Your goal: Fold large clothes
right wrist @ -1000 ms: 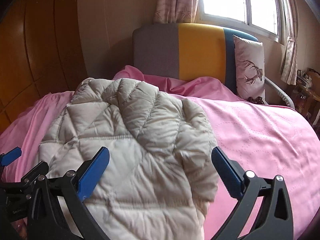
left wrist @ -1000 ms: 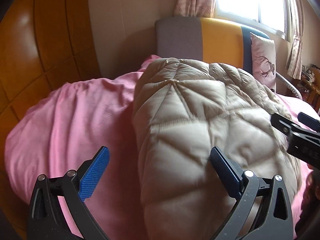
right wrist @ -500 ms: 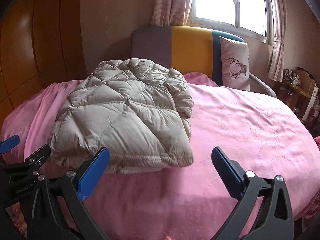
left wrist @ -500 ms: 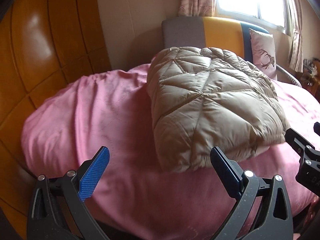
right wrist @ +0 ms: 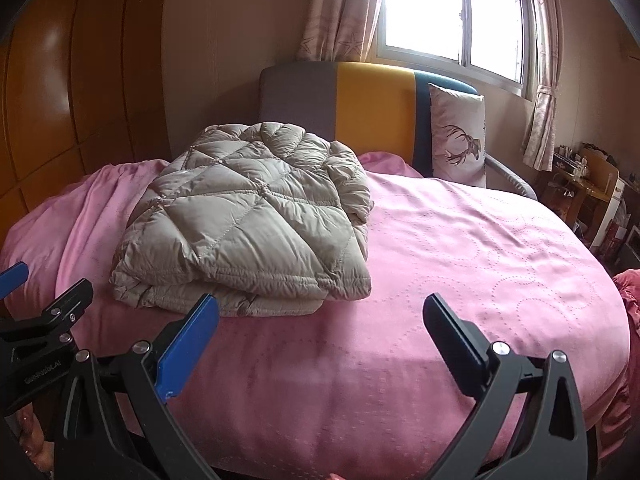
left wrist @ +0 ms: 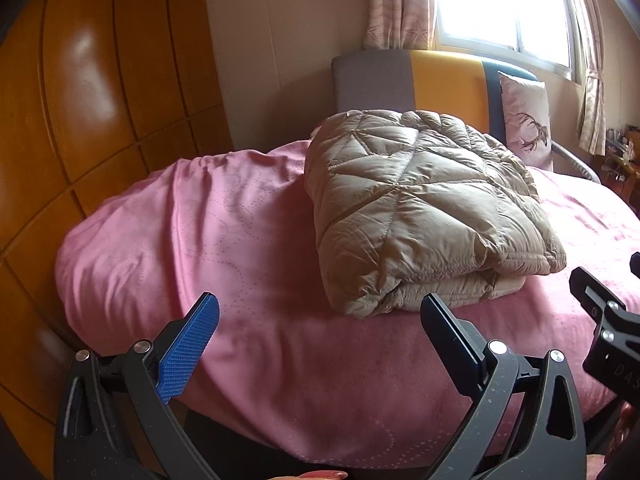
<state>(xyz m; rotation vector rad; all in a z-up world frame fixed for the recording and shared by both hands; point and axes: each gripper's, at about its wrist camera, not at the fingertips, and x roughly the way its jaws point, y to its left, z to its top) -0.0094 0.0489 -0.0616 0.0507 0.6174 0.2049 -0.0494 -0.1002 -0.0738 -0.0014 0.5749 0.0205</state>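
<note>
Jacket (left wrist: 420,216) lies folded on bed (right wrist: 460,240), beyond left gripper (left wrist: 318,332) and right gripper (right wrist: 320,332), both spread, empty.

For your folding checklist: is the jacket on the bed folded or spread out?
Folded. The jacket lies as a compact stack on the bed, with layered edges showing at its near end.

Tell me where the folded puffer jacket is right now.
The folded puffer jacket lies on the pink bedspread, toward the bed's left side in the right wrist view, just short of the grey, yellow and blue headboard, with neither claw touching it.
</note>
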